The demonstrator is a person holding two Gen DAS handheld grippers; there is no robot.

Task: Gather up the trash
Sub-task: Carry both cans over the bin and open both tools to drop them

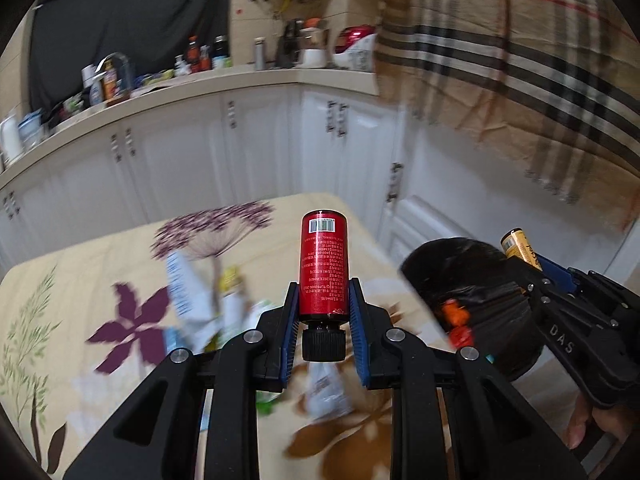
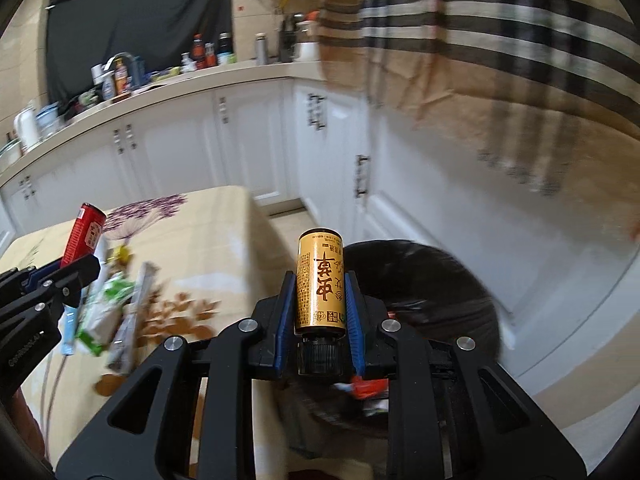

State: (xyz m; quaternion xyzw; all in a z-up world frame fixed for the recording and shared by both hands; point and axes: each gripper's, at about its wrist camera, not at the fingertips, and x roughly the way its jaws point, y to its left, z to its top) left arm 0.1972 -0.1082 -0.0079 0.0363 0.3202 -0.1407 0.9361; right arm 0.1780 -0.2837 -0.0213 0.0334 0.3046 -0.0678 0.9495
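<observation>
My left gripper (image 1: 323,298) is shut on a red bottle (image 1: 322,264) with a black cap, held bottom-forward over the floral tablecloth (image 1: 80,280). My right gripper (image 2: 320,302) is shut on a gold bottle (image 2: 319,284) with red lettering and a black cap, held above the black-lined trash bin (image 2: 432,280). Wrappers and paper scraps (image 1: 200,300) lie on the table below the left gripper. In the left wrist view the right gripper with its gold bottle (image 1: 520,248) sits at the right, beside the bin (image 1: 460,268). The right wrist view shows the red bottle (image 2: 84,236) at the left.
White cabinets (image 1: 260,152) and a cluttered counter (image 1: 160,84) run behind the table. A plaid cloth (image 1: 520,60) hangs at the upper right. Some red and orange trash (image 2: 368,388) lies inside the bin. A person's hand (image 1: 592,428) holds the right gripper.
</observation>
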